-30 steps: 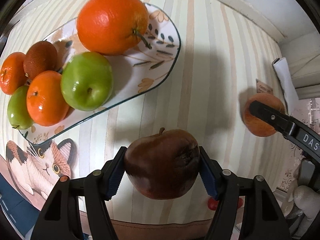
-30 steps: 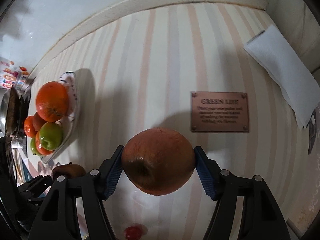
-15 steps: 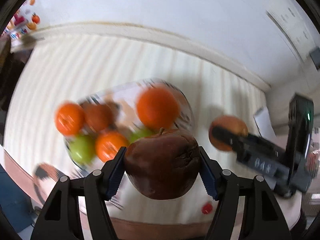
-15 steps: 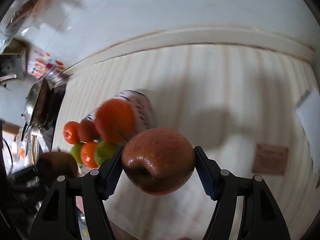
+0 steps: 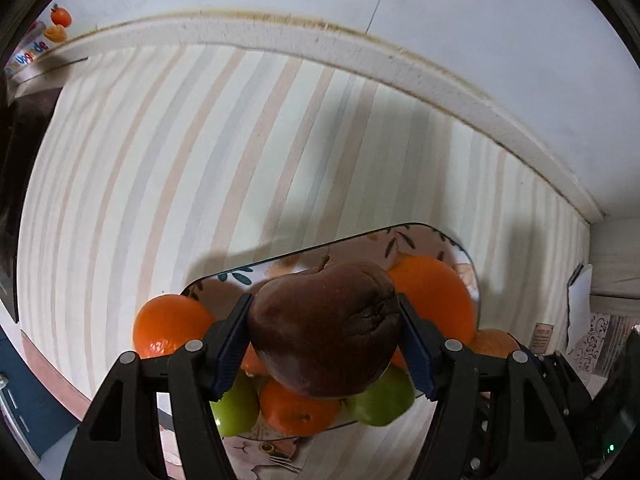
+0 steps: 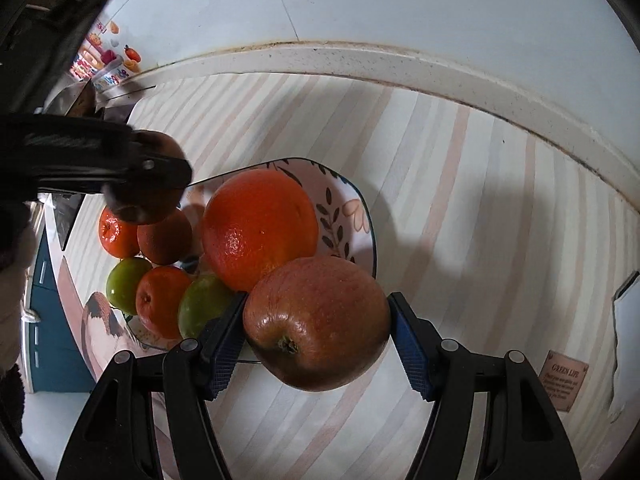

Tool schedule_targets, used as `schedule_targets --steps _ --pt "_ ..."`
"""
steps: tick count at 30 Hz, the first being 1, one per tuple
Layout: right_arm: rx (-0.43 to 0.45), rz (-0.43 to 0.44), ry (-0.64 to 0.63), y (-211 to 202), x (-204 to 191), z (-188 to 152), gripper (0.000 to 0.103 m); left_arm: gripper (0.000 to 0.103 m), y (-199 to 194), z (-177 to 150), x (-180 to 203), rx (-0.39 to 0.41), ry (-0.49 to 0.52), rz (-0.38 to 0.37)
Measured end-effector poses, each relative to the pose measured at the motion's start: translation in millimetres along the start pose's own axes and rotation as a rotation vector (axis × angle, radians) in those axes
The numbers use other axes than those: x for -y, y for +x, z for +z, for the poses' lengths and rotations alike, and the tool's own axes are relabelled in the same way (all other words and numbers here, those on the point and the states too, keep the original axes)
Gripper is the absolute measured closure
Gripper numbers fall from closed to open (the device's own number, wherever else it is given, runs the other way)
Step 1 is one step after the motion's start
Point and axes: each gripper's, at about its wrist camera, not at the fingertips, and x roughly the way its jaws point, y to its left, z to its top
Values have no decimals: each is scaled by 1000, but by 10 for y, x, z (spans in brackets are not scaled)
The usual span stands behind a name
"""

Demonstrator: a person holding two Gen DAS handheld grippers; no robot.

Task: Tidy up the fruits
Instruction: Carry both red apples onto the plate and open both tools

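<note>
My left gripper (image 5: 324, 340) is shut on a dark brown wrinkled apple (image 5: 324, 328) and holds it above the patterned plate (image 5: 424, 236). The plate holds a big orange (image 5: 434, 296), small oranges (image 5: 168, 326) and green apples (image 5: 384, 400). My right gripper (image 6: 318, 332) is shut on a red apple (image 6: 316, 320) held over the plate's (image 6: 348, 204) near right edge, next to the big orange (image 6: 260, 222). The left gripper with its dark apple (image 6: 148, 200) shows at the left of the right wrist view, above the small oranges (image 6: 118, 234).
The plate stands on a striped tablecloth (image 5: 180, 152) against a white wall ledge (image 6: 360, 60). A cat-print mat (image 6: 100, 320) lies under the plate's near end. A brown plaque (image 6: 564, 380) and a white paper (image 6: 626, 344) lie at the right.
Both grippers have swung over the plate with their apples still held. The plate and its fruit now lie right under and behind the held apples.
</note>
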Motion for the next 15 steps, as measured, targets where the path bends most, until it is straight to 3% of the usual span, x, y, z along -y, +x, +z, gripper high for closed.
schedule_targets --steps 4,12,15 --pt "3 29 55 41 97 -95 32 37 176 26 30 -43 9 20" --pt "6 57 112 76 223 -168 31 37 230 32 182 -42 65 81" --pt "-4 59 120 57 218 -144 21 36 208 43 176 -45 61 65"
